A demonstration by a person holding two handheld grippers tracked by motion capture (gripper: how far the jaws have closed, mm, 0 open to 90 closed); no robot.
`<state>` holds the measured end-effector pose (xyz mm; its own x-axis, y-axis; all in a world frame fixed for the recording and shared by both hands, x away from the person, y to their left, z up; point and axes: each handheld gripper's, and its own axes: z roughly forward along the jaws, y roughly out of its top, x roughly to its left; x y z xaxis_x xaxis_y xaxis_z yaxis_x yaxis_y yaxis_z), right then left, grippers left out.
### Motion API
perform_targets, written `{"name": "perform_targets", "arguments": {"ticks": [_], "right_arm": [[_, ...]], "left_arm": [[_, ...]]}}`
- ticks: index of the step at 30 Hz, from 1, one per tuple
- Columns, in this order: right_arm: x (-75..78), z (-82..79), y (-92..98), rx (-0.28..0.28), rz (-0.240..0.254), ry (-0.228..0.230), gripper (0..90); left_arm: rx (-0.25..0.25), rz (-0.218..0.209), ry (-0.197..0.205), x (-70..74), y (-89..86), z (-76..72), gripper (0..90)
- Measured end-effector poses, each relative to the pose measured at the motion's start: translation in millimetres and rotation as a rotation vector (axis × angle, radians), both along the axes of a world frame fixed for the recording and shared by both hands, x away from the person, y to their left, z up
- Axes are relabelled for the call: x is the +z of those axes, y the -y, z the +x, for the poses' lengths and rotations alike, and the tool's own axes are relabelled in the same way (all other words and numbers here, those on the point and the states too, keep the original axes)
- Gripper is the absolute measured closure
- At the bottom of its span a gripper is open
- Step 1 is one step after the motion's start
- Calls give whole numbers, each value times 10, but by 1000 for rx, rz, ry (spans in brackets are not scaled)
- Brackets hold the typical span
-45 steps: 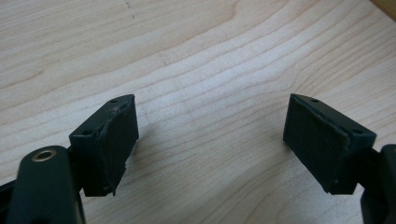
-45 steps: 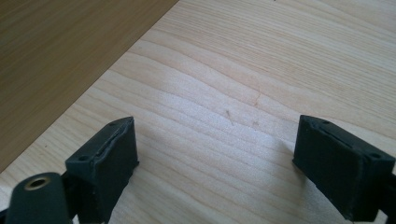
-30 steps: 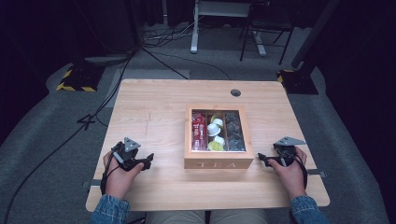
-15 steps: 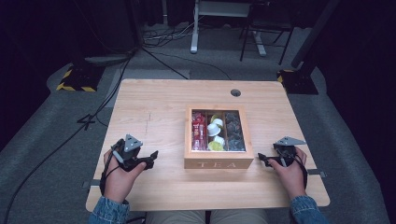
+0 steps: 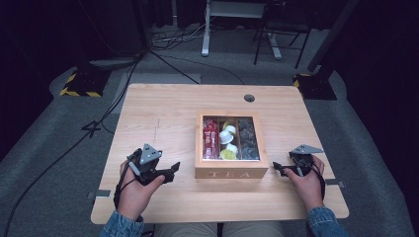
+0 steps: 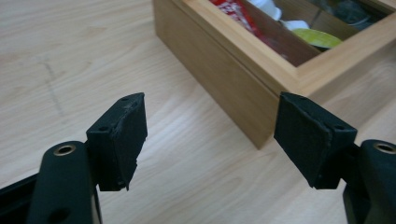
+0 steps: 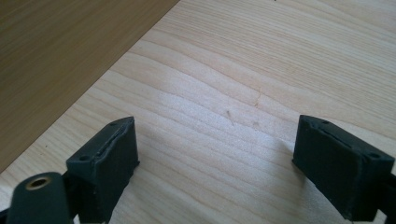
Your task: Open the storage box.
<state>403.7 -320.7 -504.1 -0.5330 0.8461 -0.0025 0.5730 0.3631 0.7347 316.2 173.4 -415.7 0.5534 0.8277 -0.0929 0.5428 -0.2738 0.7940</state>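
A wooden tea box [image 5: 231, 167] sits mid-table between two hand-held grippers. The left gripper [image 5: 173, 169] – jaws apart, empty – points at the box's near left corner and looks nearer; the right gripper [image 5: 276, 168], jaws also apart, rests beside its right wall.

Tea box [image 5: 231, 173] blocks middle near edge; table [image 5: 163, 113] bare left, right, behind.
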Motion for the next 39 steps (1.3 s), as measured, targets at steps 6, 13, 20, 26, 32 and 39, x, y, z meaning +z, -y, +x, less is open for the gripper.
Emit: {"name": "perform_targets", "arguments": {"ticks": [6, 13, 20, 26, 32, 39], "right_arm": [[0, 0, 0, 0, 0, 0, 137], [0, 0, 0, 0, 0, 0, 136], [0, 0, 0, 0, 0, 0, 137], [0, 0, 0, 0, 0, 0, 136], [0, 0, 0, 0, 0, 0, 136], [0, 0, 0, 0, 0, 0, 137]], "left_arm": [[-53, -34, -9, -26, 204, -40, 265], [-98, -45, -13, -177, 432, -54, 278], [-144, -24, -27, -328, 552, -51, 360], [-149, -18, -32, -467, 608, -42, 440], [-144, -4, -19, -528, 616, -33, 537], [-129, 4, 3, -539, 578, -8, 661]]}}
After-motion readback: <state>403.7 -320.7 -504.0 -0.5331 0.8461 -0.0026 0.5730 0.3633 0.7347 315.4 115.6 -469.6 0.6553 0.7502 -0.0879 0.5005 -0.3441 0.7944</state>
